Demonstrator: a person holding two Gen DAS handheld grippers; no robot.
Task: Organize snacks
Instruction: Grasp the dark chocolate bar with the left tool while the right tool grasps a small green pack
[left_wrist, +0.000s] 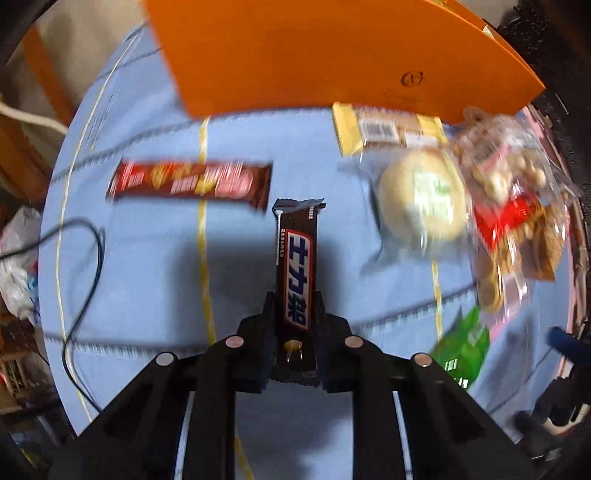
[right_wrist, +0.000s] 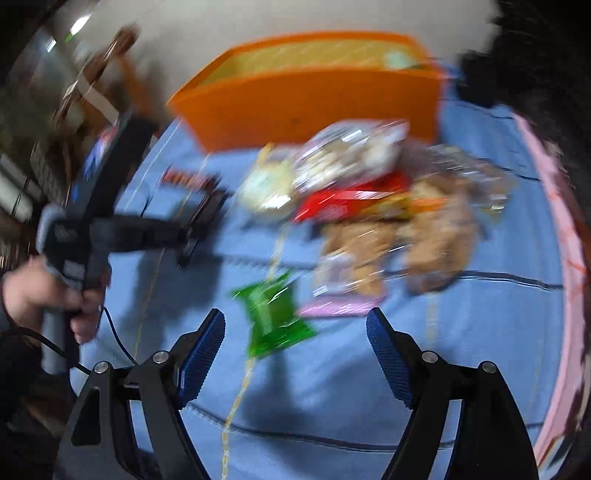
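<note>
Because the left gripper (left_wrist: 295, 314) pinches the dark chocolate bar (left_wrist: 295, 266) only by its near end, the bar could swing or slip before reaching the orange box (left_wrist: 332, 55). Through the blur, the box seems to hold one pale packet. The right gripper (right_wrist: 295, 354) hangs wide open above the green packet (right_wrist: 273, 314) on the blue cloth (right_wrist: 480, 332).

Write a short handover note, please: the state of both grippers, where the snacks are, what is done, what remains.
Left gripper: shut on the dark snack bar, lifted above the blue cloth.
Right gripper: open, empty, near the green packet.
Orange box stands behind; its contents are too blurred to tell.
Left on the cloth: red-brown bar, round bun, bagged snacks, green packet.
</note>
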